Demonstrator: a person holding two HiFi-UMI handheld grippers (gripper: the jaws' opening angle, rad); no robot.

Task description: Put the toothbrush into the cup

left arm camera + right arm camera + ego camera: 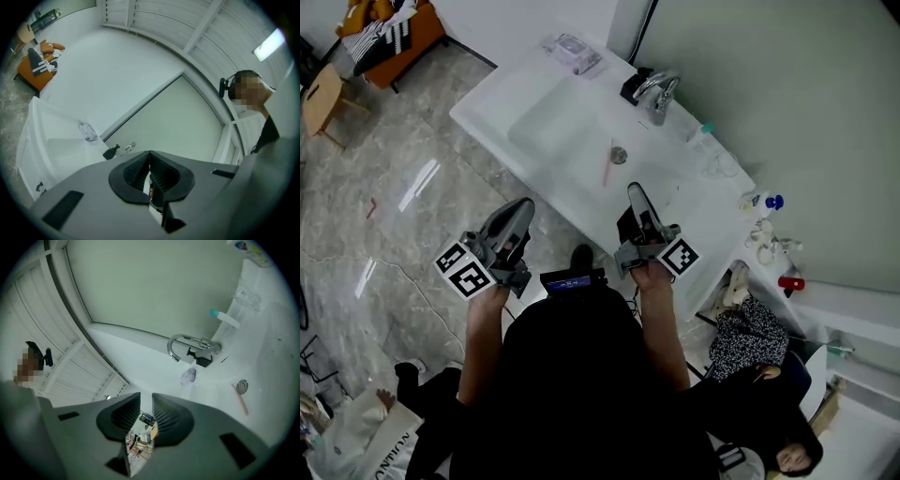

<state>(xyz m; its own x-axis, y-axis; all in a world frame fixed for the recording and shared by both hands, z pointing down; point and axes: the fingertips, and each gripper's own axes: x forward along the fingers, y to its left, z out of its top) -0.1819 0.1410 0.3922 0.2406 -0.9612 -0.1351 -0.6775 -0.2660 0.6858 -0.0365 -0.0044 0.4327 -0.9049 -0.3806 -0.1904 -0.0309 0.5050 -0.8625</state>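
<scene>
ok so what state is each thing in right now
left gripper: shut, nothing between its jaws
right gripper: jaws apart, empty
toothbrush: lying flat in the basin beside the drain, not held
cup: standing on the sink ledge, no toothbrush in it
faucet: no water seen running

A ceiling lamp [270,43] is glowing brightly. Glare is streaking the floor [418,184]; both gripper views are bending and darkening at their edges.

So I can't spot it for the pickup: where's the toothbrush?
In the head view, the pink toothbrush lies in the sink basin, just left of the drain, below the faucet.
</scene>
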